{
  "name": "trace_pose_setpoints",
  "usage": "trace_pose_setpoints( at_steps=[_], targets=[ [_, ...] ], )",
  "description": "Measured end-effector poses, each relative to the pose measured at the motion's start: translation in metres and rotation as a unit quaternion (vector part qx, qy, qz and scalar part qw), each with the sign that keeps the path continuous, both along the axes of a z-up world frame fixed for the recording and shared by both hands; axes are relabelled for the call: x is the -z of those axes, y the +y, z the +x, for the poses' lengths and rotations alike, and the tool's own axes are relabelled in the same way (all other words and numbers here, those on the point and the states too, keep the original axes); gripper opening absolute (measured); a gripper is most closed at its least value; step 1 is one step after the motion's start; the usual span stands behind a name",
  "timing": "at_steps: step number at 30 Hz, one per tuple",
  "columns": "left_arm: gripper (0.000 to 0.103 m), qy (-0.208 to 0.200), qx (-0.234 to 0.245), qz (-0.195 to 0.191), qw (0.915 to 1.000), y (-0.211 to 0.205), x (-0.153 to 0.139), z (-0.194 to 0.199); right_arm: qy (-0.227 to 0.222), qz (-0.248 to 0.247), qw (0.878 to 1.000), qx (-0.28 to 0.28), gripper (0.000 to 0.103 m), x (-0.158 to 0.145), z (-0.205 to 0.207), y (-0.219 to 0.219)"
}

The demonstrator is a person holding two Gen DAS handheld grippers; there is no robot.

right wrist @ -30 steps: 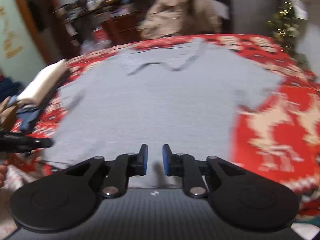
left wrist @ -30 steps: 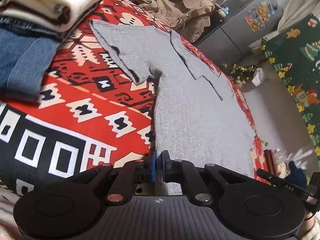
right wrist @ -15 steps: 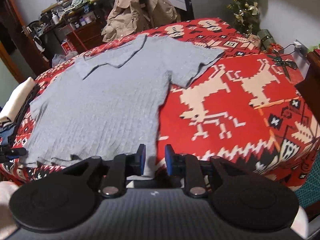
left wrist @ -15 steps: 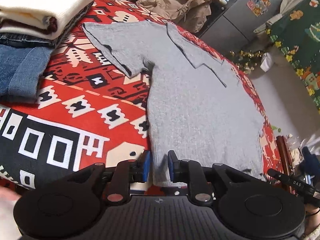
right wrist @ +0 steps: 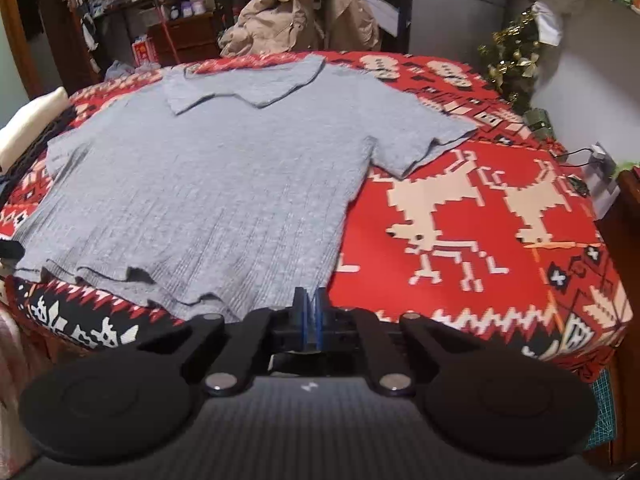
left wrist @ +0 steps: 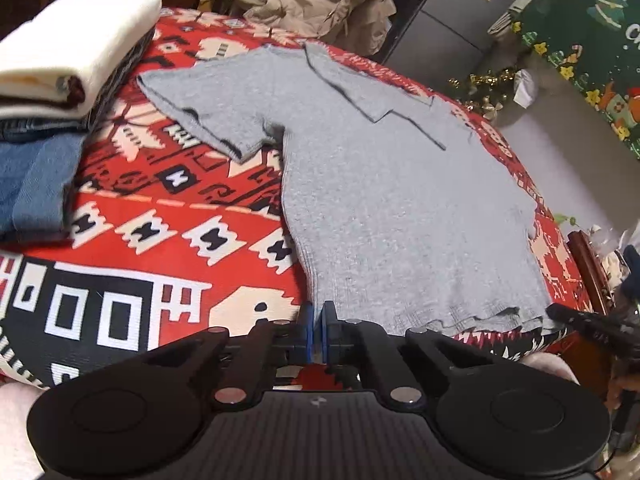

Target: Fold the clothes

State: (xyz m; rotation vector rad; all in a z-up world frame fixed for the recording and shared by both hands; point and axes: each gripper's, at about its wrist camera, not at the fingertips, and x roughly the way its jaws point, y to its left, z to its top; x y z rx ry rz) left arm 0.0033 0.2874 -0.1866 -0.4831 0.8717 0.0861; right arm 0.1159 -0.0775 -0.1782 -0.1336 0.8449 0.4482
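A grey short-sleeved polo shirt (left wrist: 400, 200) lies flat and face up on a red patterned blanket (left wrist: 160, 220), collar at the far end and hem at the near edge. My left gripper (left wrist: 316, 320) is at the hem's left corner. Its jaws are closing and its blue pads pinch the fabric there. In the right wrist view the same shirt (right wrist: 200, 192) spreads out to the left, its hem rippled. My right gripper (right wrist: 310, 308) is at the hem's right corner, jaws closing with the pads pressed together on the cloth.
A stack of folded clothes (left wrist: 60, 60) sits at the blanket's left, cream knit above blue jeans (left wrist: 32, 184). A beige jacket (right wrist: 304, 12) hangs beyond the far edge. A dark wooden edge (right wrist: 624, 208) and a cable lie at the right. Bare blanket (right wrist: 480, 220) stretches right of the shirt.
Both grippers went from open to shut at the shirt's hem corners. The right one shifted along the hem to the shirt's right corner, and the left view rolled slightly.
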Motion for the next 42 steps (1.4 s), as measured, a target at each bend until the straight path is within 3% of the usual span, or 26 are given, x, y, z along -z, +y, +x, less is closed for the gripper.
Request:
trace_pose_setpoints(
  at_steps=[5,8,13,18,23,26,30,35,40,42],
  targets=[
    [0.004,-0.01,-0.012,-0.023,0.9996,0.008,-0.008,-0.006,-0.012,0.021,0.999,0.02,0.003,-0.016,-0.006,-0.023],
    [0.004,-0.005,-0.015,-0.013,0.9998,0.01,-0.009,-0.005,-0.02,0.014,1.0,0.011,0.003,-0.021,-0.008,-0.026],
    [0.004,0.017,-0.012,0.013,0.9997,0.009,0.003,-0.004,0.002,0.003,1.0,0.018,0.003,0.0,0.004,-0.029],
    [0.005,0.008,0.011,0.043,0.999,0.001,0.002,-0.004,0.007,-0.013,1.0,0.013,0.004,0.007,0.005,-0.026],
    [0.025,-0.008,0.03,0.096,0.9949,-0.009,0.0,-0.009,-0.001,-0.024,1.0,0.001,0.012,0.005,0.003,-0.022],
    [0.028,-0.029,0.043,0.12,0.9914,-0.015,-0.006,-0.016,-0.005,-0.021,1.0,0.003,0.023,0.002,0.001,-0.024],
    [0.032,-0.063,0.072,0.178,0.9793,-0.032,-0.02,-0.023,-0.019,-0.01,1.0,-0.012,0.024,-0.01,-0.005,-0.023],
    [0.033,-0.091,0.168,0.231,0.9539,-0.069,-0.025,-0.012,-0.065,-0.035,0.991,-0.109,0.024,-0.025,-0.028,0.008],
    [0.033,-0.084,0.249,0.277,0.9243,-0.106,-0.01,0.007,-0.107,-0.113,0.96,-0.232,0.024,-0.017,-0.057,0.058],
    [0.033,-0.082,0.263,0.291,0.9161,-0.117,-0.003,0.009,-0.123,-0.142,0.946,-0.265,0.024,-0.01,-0.067,0.074]
  ],
)
